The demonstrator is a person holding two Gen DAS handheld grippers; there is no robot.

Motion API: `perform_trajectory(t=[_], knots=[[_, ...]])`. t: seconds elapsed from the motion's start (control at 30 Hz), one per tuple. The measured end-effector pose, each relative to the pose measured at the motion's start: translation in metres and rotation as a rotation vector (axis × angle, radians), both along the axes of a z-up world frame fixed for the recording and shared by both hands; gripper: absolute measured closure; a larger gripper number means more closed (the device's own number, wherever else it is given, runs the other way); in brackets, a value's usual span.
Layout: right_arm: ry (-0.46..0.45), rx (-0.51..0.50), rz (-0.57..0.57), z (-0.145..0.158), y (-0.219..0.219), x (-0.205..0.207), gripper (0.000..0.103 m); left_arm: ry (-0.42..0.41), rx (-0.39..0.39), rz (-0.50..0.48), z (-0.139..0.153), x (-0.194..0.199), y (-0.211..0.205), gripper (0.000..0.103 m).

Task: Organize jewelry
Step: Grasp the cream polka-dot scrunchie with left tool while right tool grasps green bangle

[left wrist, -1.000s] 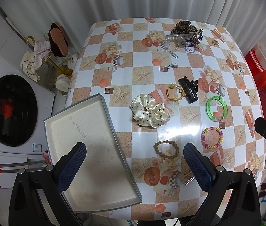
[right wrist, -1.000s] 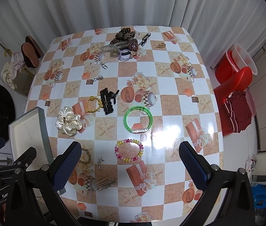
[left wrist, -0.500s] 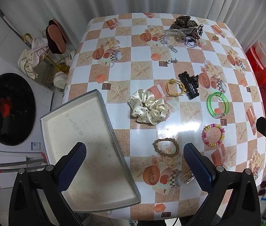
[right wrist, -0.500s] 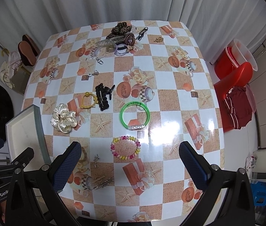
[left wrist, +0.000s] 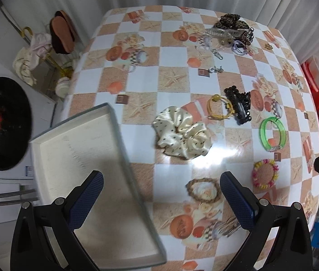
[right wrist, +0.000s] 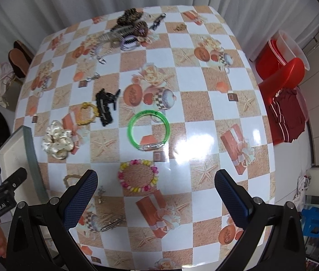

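Note:
Jewelry and hair pieces lie scattered on a checkered tablecloth. A cream dotted scrunchie point(left wrist: 182, 133) point(right wrist: 56, 141), a yellow hair tie point(left wrist: 219, 108), a black claw clip point(left wrist: 238, 107) point(right wrist: 104, 106), a green bangle point(left wrist: 272, 133) point(right wrist: 148, 129), a pink-yellow bead bracelet point(left wrist: 265, 173) point(right wrist: 138, 175) and a brown braided ring point(left wrist: 203, 190) rest there. A shallow grey tray point(left wrist: 80, 180) point(right wrist: 10, 158) sits at the left edge. My left gripper point(left wrist: 161, 199) hovers open over the tray's right rim. My right gripper point(right wrist: 156, 197) is open above the bead bracelet.
A pile of clips and hair ties point(left wrist: 231, 33) point(right wrist: 130, 30) sits at the far side. A metal clip point(right wrist: 112, 223) lies near the front edge. A washing machine point(left wrist: 1, 122) stands left of the table, red bins point(right wrist: 281, 61) to the right.
Both grippers have moved down and forward toward the table, so the items look larger. Nothing on the table has shifted; both grippers stay open.

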State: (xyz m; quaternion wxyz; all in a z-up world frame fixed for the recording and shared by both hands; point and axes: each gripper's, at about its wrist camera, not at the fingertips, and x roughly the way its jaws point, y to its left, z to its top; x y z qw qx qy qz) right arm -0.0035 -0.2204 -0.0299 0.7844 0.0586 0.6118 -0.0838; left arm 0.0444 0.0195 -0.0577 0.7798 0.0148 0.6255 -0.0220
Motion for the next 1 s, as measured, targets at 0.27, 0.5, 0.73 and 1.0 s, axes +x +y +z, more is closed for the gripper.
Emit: perform_trajectory(t=[0.27,0.5,0.73,1.0], knots=[[0.052,0.002,-0.043,-0.038,-0.026,0.023,0.000,0.000,-0.028,-0.014,-0.028,0.030,-0.019,0.000],[0.093,-0.002,-0.047,-0.075,-0.040,0.045,0.000,0.029,0.005,-0.002,-0.063,0.050,-0.024,0.000],[0.116,-0.009,-0.048,-0.106,-0.050,0.064,0.008,0.056,0.050,0.014,-0.095,0.058,-0.027,0.000],[0.126,-0.008,-0.012,-0.129,-0.043,0.074,0.024,0.085,0.033,0.005,-0.116,0.061,-0.034,0.000]])
